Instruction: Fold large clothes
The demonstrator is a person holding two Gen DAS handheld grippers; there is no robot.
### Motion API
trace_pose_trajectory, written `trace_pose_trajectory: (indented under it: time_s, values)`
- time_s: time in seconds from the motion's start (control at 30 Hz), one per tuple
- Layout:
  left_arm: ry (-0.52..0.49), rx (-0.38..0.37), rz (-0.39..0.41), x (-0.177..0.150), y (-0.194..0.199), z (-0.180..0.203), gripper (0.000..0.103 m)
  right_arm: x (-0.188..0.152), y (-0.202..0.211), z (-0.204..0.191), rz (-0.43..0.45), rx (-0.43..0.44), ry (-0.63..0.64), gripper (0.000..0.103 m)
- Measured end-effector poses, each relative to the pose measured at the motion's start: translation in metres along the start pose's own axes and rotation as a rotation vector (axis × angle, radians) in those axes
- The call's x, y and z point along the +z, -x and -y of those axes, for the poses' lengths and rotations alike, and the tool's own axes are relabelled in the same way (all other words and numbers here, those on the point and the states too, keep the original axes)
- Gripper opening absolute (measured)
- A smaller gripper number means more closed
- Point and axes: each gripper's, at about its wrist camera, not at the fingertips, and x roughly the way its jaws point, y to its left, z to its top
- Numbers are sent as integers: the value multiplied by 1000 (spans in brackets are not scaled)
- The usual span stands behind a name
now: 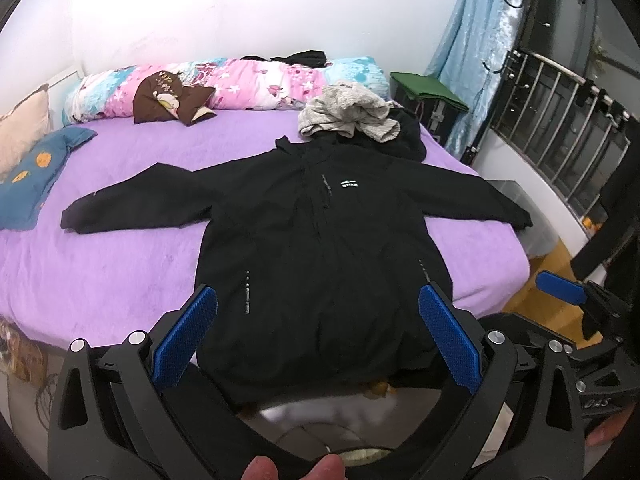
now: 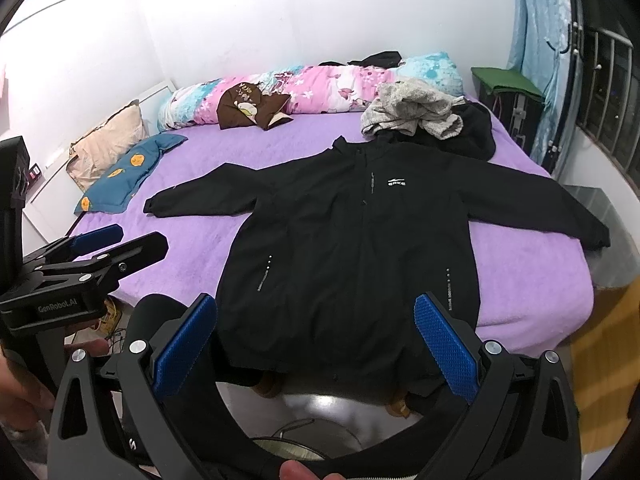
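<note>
I see the black jacket lying front-up and spread flat on the purple bed, sleeves out to both sides, hem hanging over the near edge. The right sleeve cuff reaches the bed's right edge; bare sheet lies open beyond the left sleeve. Ahead of the collar sits a grey garment pile, with a floral quilt along the wall. My left gripper and right gripper both hover above the hem, jaws spread wide, holding nothing.
</note>
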Motion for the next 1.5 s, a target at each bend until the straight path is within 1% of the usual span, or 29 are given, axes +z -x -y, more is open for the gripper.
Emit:
trace_pose_trajectory:
  time_s: [0.33,0.4,0.77,0.9,1.07,1.5]
  values:
    - [-2,-1,-10,2,2,-3,97,0,0,-3,13,-1,13,97]
    - [-16,7,-19,2,0,-1,97,0,-1,-3,9,2,11,97]
    - [-16,-9,-25,1,-2,0,97,0,-2,1,3,6,10,97]
    - [-14,-18,-37,-1,-6,-5,97,-1,-2,0,9,12,19,97]
    - [-5,4,-34,0,-7,-8,97,-3,-2,2,16,9,22,97]
    - [16,-1,-49,-2,-12,-13,97,0,-3,-5,16,15,39,97]
